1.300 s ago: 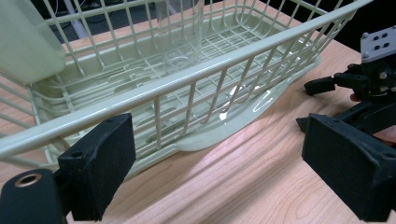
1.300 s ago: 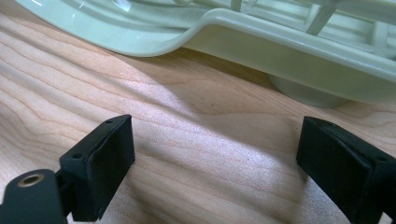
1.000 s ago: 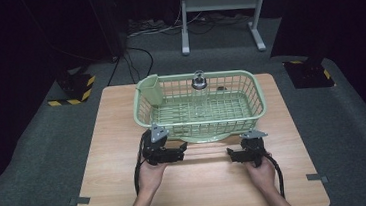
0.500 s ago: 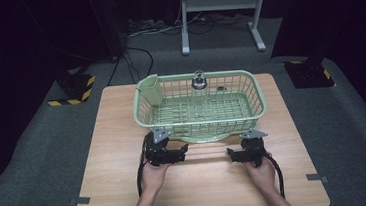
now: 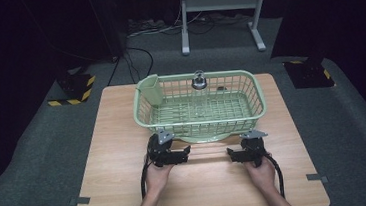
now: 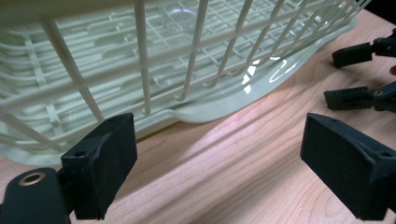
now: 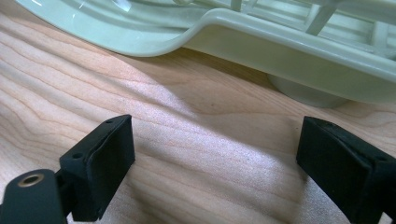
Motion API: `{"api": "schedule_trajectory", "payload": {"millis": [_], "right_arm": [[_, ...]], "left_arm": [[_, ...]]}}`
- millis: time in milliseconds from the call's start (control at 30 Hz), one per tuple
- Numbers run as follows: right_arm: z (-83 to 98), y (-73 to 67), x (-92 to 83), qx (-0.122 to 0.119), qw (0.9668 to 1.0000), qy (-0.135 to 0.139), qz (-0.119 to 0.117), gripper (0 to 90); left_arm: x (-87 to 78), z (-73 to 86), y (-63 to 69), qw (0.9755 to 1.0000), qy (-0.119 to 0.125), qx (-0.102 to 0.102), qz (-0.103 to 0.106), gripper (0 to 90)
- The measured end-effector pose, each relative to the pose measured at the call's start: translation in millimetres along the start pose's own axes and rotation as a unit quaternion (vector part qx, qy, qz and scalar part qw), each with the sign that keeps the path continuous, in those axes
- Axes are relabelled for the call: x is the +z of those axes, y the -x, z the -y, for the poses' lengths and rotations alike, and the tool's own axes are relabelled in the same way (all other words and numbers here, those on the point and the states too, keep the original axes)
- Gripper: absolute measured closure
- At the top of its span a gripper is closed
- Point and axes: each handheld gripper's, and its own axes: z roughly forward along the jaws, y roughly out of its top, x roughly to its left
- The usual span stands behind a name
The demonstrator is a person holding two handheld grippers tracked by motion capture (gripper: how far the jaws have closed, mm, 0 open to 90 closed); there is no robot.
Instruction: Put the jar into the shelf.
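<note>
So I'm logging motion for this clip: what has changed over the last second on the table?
The left tool has sunk a little toward the table in front of the green basket, jaws open with nothing between them. The right tool stayed put, also open and empty. The basket and the glass item at its far wall have not moved.

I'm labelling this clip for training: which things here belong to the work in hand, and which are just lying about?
In the job:
- green wire basket
- left gripper, jaws open
- right gripper, jaws open

Lying about:
- glass jar at the basket's far side
- white stand on the floor
- striped floor bases
</note>
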Motion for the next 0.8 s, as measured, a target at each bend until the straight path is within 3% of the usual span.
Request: {"api": "schedule_trajectory", "payload": {"millis": [367,800], "right_arm": [[0.0,0.0,0.0,0.0,1.0,0.0,0.0,11.1],[0.0,0.0,0.0,0.0,1.0,0.0,0.0,11.1]], "left_arm": [[21.1,8.7,0.7,0.9992,-0.036,0.014,-0.011,11.2],[39.1,18.6,-2.7,0.9986,-0.05,-0.003,-0.017,11.1]]}}
